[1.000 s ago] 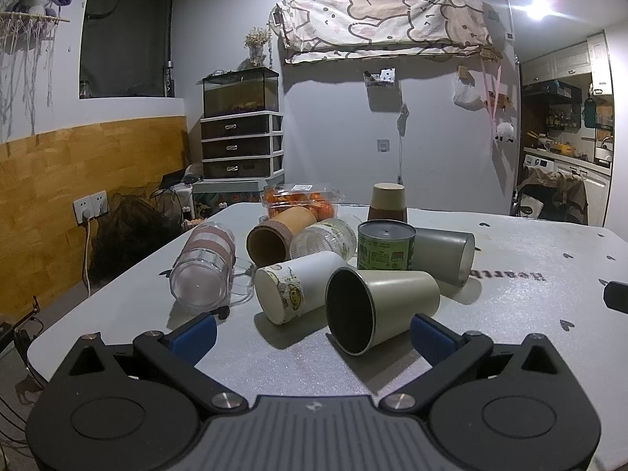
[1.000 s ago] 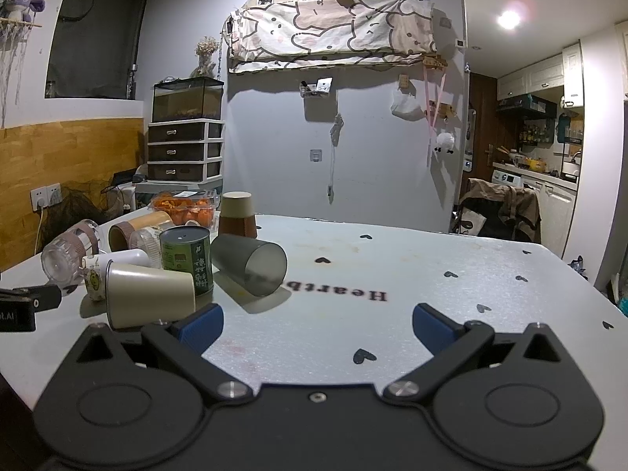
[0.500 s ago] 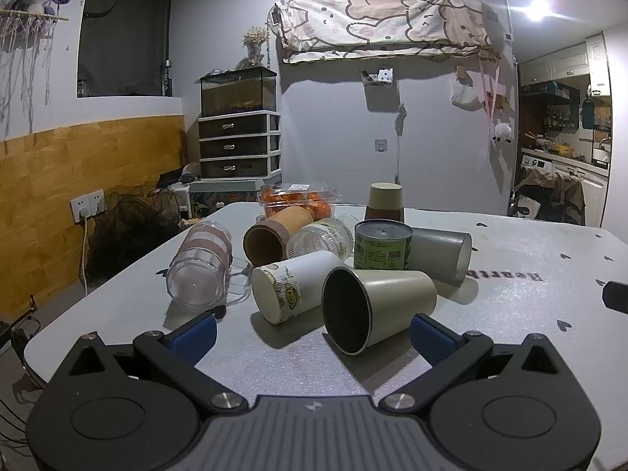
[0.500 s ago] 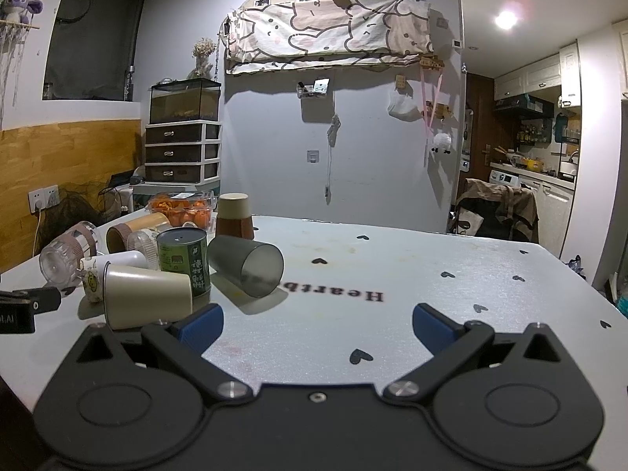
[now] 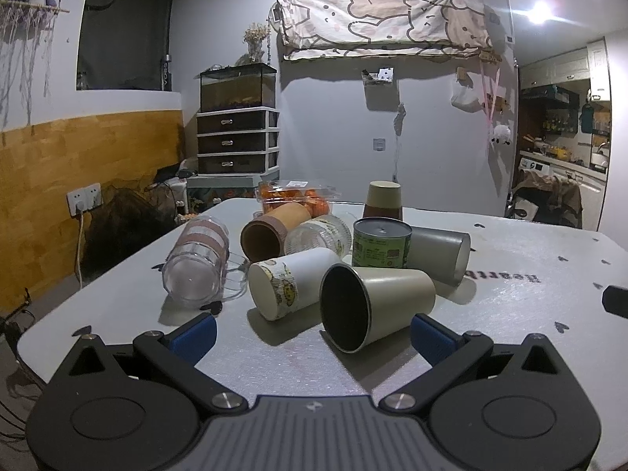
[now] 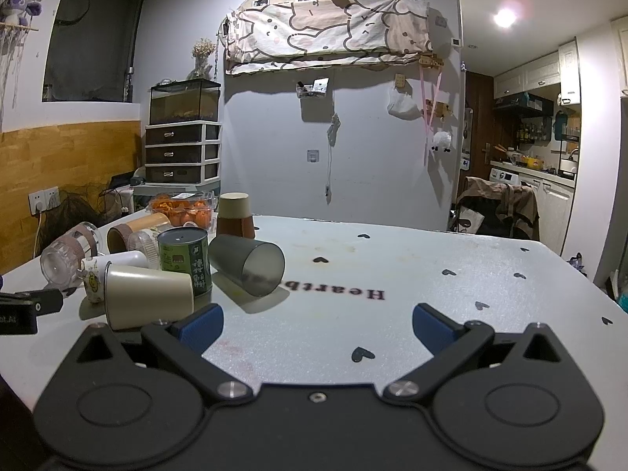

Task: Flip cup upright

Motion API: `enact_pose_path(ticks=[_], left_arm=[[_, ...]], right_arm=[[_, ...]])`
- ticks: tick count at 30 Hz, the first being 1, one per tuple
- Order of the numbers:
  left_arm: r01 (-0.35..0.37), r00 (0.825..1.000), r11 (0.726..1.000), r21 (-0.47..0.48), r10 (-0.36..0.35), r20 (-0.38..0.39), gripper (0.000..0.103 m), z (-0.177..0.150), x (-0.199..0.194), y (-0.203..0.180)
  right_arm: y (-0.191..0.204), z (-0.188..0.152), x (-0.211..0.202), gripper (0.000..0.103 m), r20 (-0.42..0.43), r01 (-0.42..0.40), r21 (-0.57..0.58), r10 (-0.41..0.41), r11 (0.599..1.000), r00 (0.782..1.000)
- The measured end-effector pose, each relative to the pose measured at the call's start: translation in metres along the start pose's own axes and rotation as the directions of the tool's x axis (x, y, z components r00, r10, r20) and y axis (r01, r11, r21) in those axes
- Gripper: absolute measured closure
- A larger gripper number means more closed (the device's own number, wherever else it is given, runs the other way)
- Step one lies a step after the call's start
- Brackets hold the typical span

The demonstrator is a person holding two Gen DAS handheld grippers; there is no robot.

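A cream cup (image 5: pixel 376 306) lies on its side on the white table, its dark mouth facing my left gripper (image 5: pixel 312 333), which is open and empty just in front of it. The cup also shows in the right wrist view (image 6: pixel 147 296), at the left. A white printed cup (image 5: pixel 290 288), a brown cup (image 5: pixel 271 231), a grey cup (image 5: pixel 439 253) and a clear ribbed mug (image 5: pixel 196 263) also lie on their sides. My right gripper (image 6: pixel 318 324) is open and empty over bare table right of the pile; the grey cup (image 6: pixel 247 265) lies ahead of it.
A green tin can (image 5: pixel 380 243) stands upright in the pile. A brown and cream cup (image 5: pixel 384 200) stands upside down behind it, next to a clear box of orange fruit (image 5: pixel 296 198). The table's left edge (image 5: pixel 98 274) is near the mug.
Both grippers have edged slightly closer to the table and pile. Nothing was taken hold of; the cups have not moved.
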State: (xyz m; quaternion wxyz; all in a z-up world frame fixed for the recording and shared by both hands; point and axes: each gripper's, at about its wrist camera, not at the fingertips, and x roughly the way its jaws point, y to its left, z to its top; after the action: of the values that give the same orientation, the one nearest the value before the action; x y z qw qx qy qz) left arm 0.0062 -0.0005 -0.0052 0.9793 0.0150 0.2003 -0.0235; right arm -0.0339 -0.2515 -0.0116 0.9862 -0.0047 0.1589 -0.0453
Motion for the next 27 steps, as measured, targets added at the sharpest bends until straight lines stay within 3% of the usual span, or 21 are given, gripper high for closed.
enact_pose_path(ticks=[3, 9, 14, 19, 24, 27], left_arm=[[0.027, 1.0, 1.0, -0.009, -0.027, 0.013, 0.0, 0.001, 0.004, 0.006], [0.16, 0.987, 0.987, -0.03, -0.16, 0.03, 0.0, 0.013, 0.022, 0.015], [0.255, 0.966, 0.964, 0.075, -0.258, 0.027, 0.0, 0.031, 0.051, 0.009], [0.392, 0.92, 0.898, 0.201, -0.383, -0.084, 0.0, 0.051, 0.092, 0.006], [0.429, 0.903, 0.832, 0.352, -0.399, -0.158, 0.001, 0.062, 0.116, -0.009], [0.479, 0.878, 0.754, 0.449, -0.416, -0.237, 0.002, 0.062, 0.125, -0.019]], right_arm=[[0.002, -0.001, 0.0, 0.0, 0.0, 0.0, 0.0, 0.0, 1.0, 1.0], [0.005, -0.002, 0.001, 0.0, 0.0, -0.012, 0.01, 0.012, 1.0, 1.0], [0.006, -0.004, 0.003, 0.0, -0.004, -0.02, 0.016, 0.02, 1.0, 1.0], [0.003, -0.005, 0.004, 0.0, -0.003, -0.024, 0.026, 0.024, 0.999, 1.0], [0.003, -0.008, 0.006, 0.0, -0.003, -0.042, 0.034, 0.043, 0.999, 0.999], [0.001, -0.008, 0.004, 0.0, 0.0, -0.048, 0.035, 0.048, 0.998, 0.999]])
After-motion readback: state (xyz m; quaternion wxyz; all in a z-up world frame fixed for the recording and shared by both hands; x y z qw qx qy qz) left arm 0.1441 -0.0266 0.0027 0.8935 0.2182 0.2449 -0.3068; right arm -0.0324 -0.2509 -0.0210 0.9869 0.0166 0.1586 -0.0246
